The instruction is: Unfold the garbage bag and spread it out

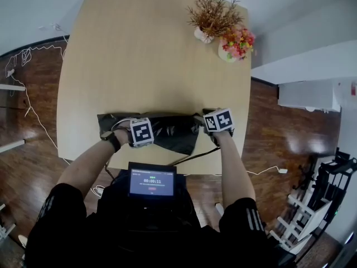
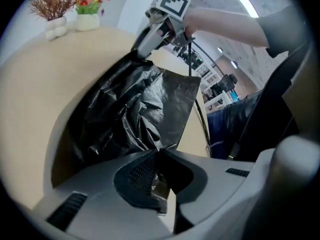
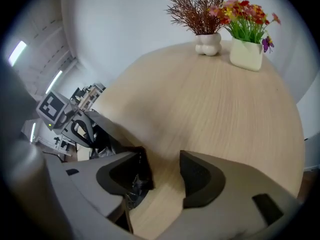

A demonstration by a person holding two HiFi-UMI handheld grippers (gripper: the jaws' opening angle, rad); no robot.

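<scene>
Left gripper (image 2: pixel 159 154) has its ribbed dark pads pinched together on a fold of thin black film, while the right gripper (image 3: pixel 162 156) stands with its jaws apart, bare wood showing between them and a crinkled bit of the film lying against the inner side of its left jaw without being pressed. Both point steeply down at the near edge of the table. Dark, glossy wooden floor (image 1: pixel 279 138) surrounds the work area, with a pale wall (image 1: pixel 301 32) at the far right and a white wire rack (image 1: pixel 312 205) at the lower right. The table (image 1: pixel 139 54) is a broad, pale wood-grain top with rounded corners and a matte finish. The garbage bag (image 1: pixel 173 132) lies along its near edge between the two grippers, partly opened: shiny, creased black plastic, bunched and wrinkled toward the left gripper, with one flatter rectangular flap hanging toward the table's edge. A small screen (image 1: pixel 152 182) with a dark frame sits at the person's chest. At the far right corner stand a spray of dry brown twigs in a lumpy white vase (image 1: pixel 213 17) and, just beside it, a cream pot of red and pink flowers (image 1: pixel 237 42). Thin white cables (image 1: pixel 33 116) trail over the floor at the left.
</scene>
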